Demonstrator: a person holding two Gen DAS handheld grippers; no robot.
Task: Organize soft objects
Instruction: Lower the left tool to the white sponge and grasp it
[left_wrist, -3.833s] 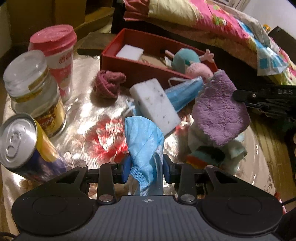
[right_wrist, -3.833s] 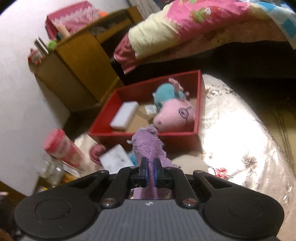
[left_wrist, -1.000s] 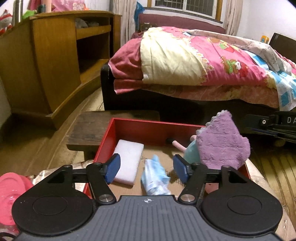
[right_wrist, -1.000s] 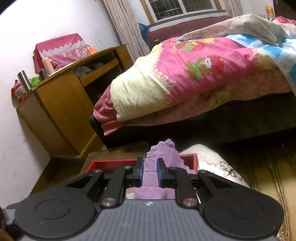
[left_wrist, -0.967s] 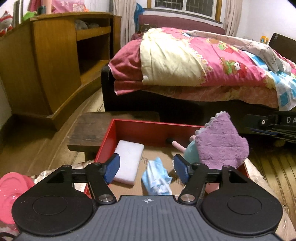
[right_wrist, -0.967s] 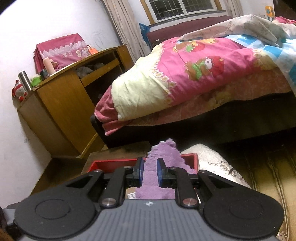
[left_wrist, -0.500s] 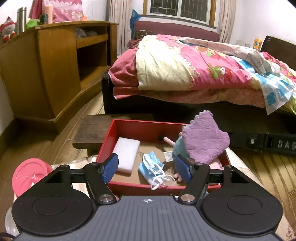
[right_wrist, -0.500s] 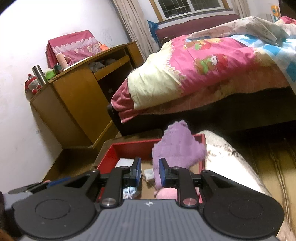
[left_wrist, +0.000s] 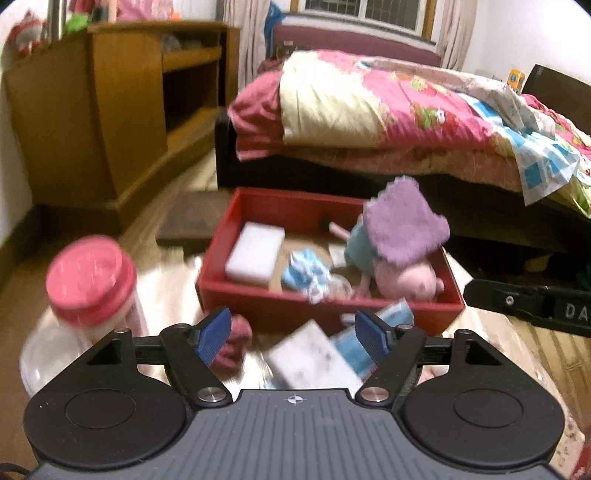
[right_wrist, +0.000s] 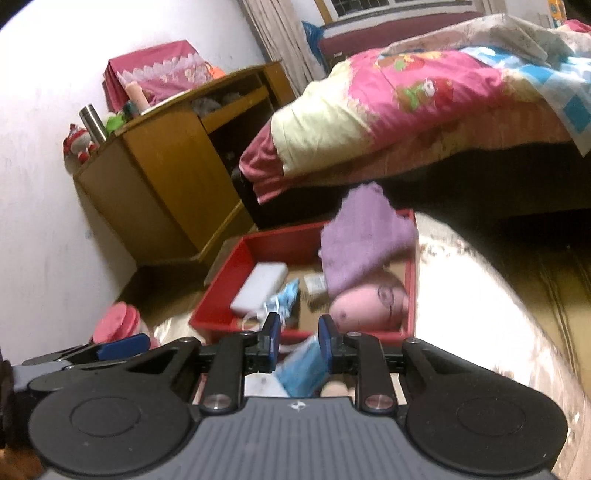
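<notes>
Dropping into the box, the purple cloth sits over the plush, ahead of my right tongs, spread and empty. My left tongs gape wide, empty. Next, I judge, comes the mask or sponge between them. Count: two sponges, two masks, one plush, one red rag.

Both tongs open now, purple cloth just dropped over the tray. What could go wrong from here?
1. The purple cloth sits on the pig plush near the red tray's right wall; it may slide out.
2. The white sponge, blue mask and maroon cloth crowd the left tongs; a wide grab could catch two.
3. The pink-lidded cup stands close left and could be knocked.
</notes>
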